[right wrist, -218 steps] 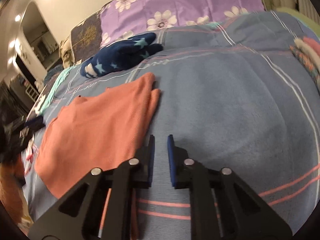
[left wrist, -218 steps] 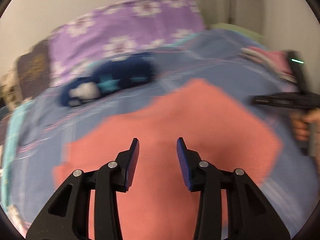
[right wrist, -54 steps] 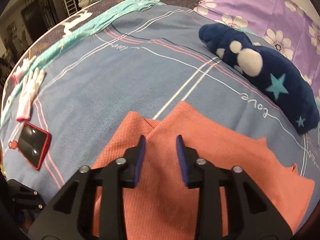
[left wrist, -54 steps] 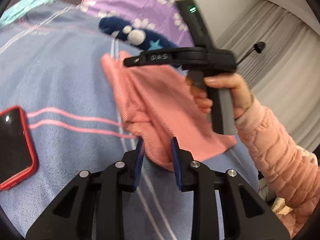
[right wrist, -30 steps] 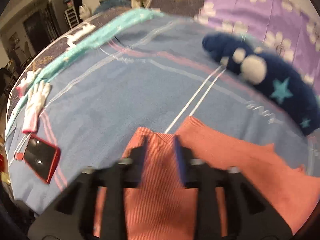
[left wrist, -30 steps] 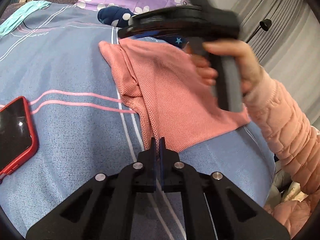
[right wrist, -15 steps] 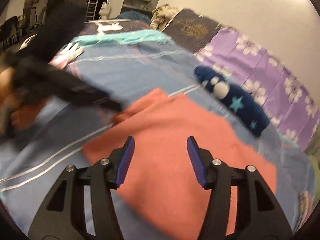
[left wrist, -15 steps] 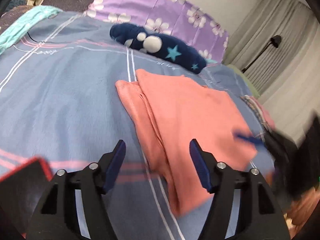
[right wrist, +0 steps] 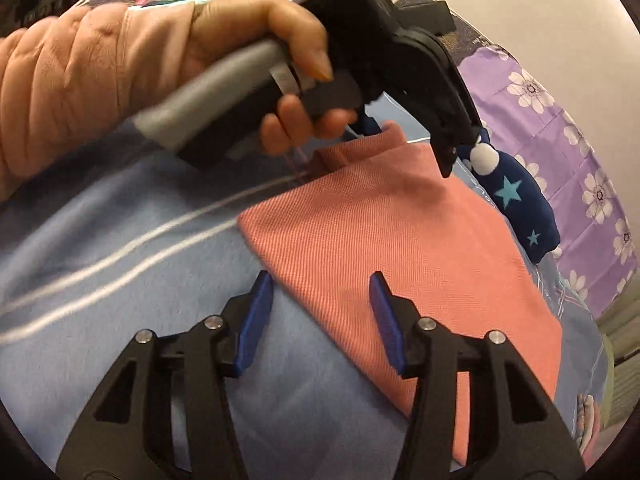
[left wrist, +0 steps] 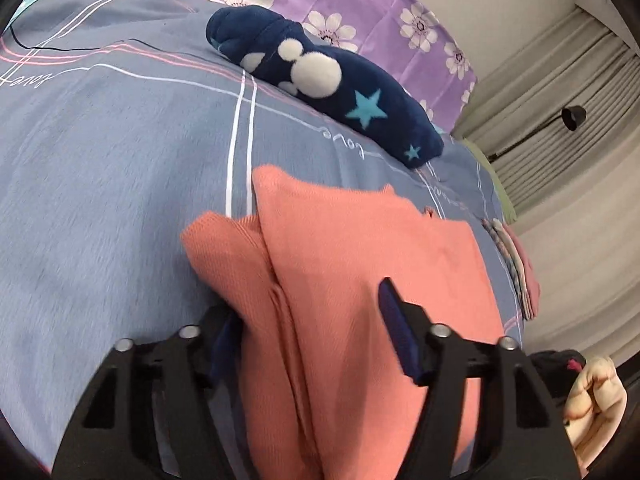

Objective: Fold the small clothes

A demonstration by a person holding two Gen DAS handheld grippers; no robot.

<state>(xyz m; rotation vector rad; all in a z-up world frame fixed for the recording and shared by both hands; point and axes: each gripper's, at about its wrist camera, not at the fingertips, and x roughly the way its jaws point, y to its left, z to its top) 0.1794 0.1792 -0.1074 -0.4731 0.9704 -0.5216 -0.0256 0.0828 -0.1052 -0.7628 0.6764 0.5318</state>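
A salmon garment lies folded on the blue striped bedspread. My left gripper straddles the garment's doubled-over left edge. Its left finger is partly hidden behind the fold and its jaws are closing, with cloth between them but not pinched. In the right wrist view a hand holds that left gripper at the far corner of the garment. My right gripper hovers over the garment's near edge. Its jaws are closing slightly and the cloth's border lies between the pads without being pressed.
A navy plush cloth with stars lies behind the garment, in front of a purple flowered pillow. A small stack of folded clothes sits at the bed's right edge by the curtains. A peach sleeve shows at the lower right.
The left gripper, shut on the garment's edge a second ago, let go, opened wide and now narrows around the folded edge. The right gripper dropped down to the garment's near edge.
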